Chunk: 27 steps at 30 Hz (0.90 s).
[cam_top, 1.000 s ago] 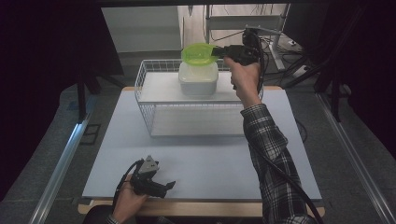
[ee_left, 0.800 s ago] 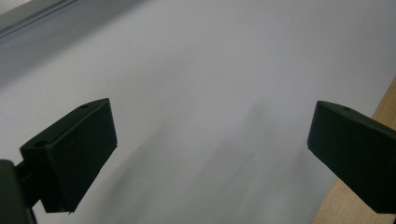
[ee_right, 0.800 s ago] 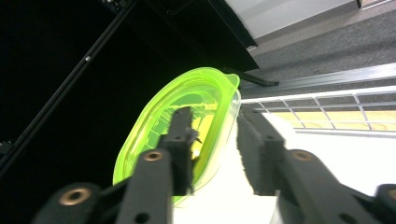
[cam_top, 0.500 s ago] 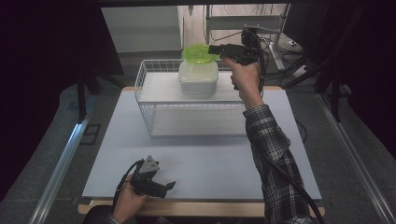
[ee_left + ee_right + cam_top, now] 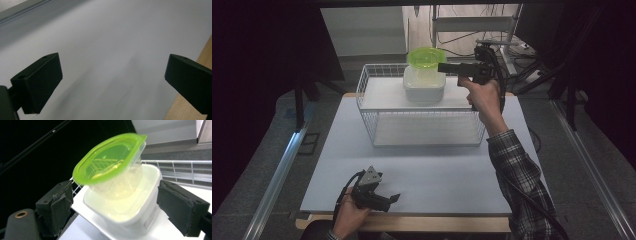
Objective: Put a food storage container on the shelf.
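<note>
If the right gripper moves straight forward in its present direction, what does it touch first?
Probably the clear container with the green lid, tilted inside the white tub. The open right gripper points at both; depth is uncertain.

Dim room, dark surroundings; evenly lit white table (image 5: 427,165); soft, slightly blurred gripper views

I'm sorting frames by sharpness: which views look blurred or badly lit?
High view: dark surroundings, table evenly lit. Left gripper view: table surface smeared and soft. Right gripper view: green-lidded container slightly soft, jaw pads nearest the camera blurred, background black at left.
</note>
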Each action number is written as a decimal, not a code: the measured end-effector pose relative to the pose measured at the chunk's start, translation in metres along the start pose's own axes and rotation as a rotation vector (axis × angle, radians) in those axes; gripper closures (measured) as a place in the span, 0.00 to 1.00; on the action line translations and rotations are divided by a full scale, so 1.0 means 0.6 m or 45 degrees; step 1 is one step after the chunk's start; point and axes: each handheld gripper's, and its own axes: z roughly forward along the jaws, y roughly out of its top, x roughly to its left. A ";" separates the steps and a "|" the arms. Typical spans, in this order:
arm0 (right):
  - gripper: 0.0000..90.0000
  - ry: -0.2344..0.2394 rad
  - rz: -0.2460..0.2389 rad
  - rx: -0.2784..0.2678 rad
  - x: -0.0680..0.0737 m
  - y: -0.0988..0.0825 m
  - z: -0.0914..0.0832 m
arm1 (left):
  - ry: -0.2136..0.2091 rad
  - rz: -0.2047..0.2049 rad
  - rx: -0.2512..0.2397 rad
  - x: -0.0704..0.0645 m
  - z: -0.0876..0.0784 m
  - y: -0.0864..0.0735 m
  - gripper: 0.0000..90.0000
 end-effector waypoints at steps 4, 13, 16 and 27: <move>0.13 -0.017 -0.065 -0.009 0.007 -0.017 -0.015 | -0.016 -0.003 -0.026 0.001 -0.003 0.001 0.01; 0.08 -0.062 -0.263 0.016 0.023 -0.069 -0.039 | -0.031 0.002 -0.038 0.000 -0.001 0.001 0.01; 0.07 -0.055 -0.286 0.026 0.024 -0.087 -0.043 | -0.036 0.004 -0.043 0.000 0.000 0.000 0.01; 0.06 -0.055 -0.342 0.061 0.015 -0.152 -0.054 | -0.036 0.016 -0.042 -0.002 0.001 0.001 0.01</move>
